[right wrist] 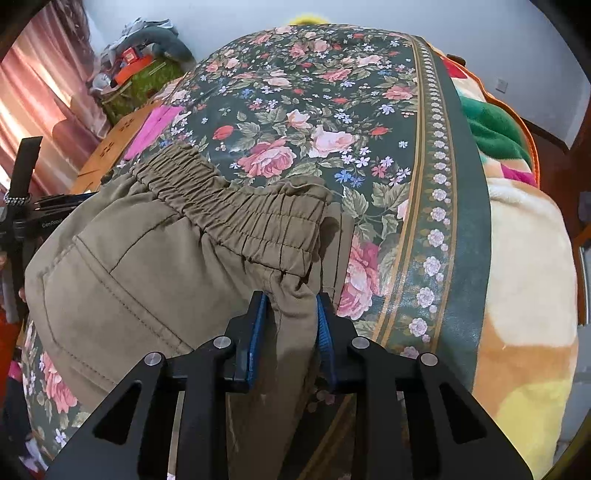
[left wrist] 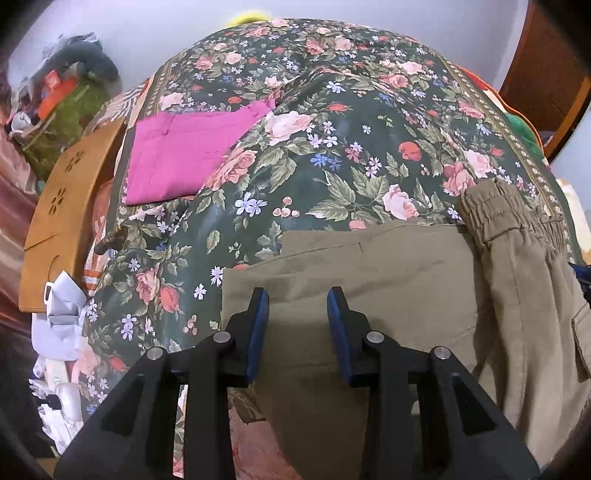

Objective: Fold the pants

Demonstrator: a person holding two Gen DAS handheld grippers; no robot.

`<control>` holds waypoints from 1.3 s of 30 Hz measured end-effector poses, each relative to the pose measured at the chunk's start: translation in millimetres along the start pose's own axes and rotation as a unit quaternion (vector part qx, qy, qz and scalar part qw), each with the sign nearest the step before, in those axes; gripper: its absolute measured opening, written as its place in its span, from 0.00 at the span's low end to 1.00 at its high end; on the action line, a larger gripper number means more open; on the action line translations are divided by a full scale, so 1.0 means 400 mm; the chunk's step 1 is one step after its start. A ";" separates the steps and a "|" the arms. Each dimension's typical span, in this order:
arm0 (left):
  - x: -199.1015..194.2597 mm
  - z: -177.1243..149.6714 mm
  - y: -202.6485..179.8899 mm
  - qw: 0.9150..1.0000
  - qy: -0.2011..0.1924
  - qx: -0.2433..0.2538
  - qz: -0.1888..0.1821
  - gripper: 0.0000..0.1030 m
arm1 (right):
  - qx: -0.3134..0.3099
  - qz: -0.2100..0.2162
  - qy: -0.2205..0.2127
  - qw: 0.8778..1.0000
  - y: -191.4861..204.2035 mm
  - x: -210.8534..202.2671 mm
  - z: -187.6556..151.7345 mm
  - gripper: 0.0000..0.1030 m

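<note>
A: Floral bedspread (left wrist: 332, 155) covers the bed, wall behind. Pants?

B: Khaki pants (left wrist: 388, 280) at 5 o'clock in the left view, one part flat, waistband (right wrist: 236, 206) bunched and lifted at 3.

A: Right gripper (right wrist: 290, 325)?

B: Fingers narrow, pinching pants fabric just below the waistband.

A: Left gripper (left wrist: 297, 321)?

B: Fingers wide apart over the flat khaki, gripping nothing.

A: Around?

B: Pink cloth (left wrist: 184, 158) folded at 10 o'clock, well apart. Wooden board (left wrist: 62, 206) at 9. Fleece blanket (right wrist: 517, 258) at 3 in the right view.

Pale wall (right wrist: 240, 14), pink curtain (right wrist: 40, 85), wooden door (left wrist: 546, 62).
</note>
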State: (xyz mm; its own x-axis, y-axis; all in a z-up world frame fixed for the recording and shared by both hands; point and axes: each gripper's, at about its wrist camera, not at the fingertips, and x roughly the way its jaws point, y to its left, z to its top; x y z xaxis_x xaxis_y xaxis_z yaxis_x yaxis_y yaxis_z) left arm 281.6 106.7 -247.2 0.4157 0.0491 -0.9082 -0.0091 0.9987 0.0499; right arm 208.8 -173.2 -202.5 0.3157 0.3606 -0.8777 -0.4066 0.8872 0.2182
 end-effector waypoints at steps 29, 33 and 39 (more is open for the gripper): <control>-0.043 -0.087 0.053 0.985 0.048 -0.089 -0.138 0.82 | 0.057 0.026 0.001 0.998 -0.022 -0.024 -0.035 0.76; -0.025 -0.059 0.037 0.987 0.053 -0.078 -0.132 0.83 | 0.062 0.043 0.014 0.997 -0.040 -0.001 -0.013 0.76; -0.019 -0.026 0.032 0.988 0.048 -0.061 -0.136 0.82 | 0.060 0.062 0.028 0.996 -0.060 0.018 0.027 0.76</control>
State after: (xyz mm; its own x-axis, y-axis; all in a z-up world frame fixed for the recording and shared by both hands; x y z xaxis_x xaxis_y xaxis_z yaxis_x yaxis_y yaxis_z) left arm 269.0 119.1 -244.1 0.3294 -0.2266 -0.9166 -0.0210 0.9688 -0.2471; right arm 229.9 -189.0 -209.4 0.2194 0.4558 -0.8626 -0.3321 0.8662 0.3733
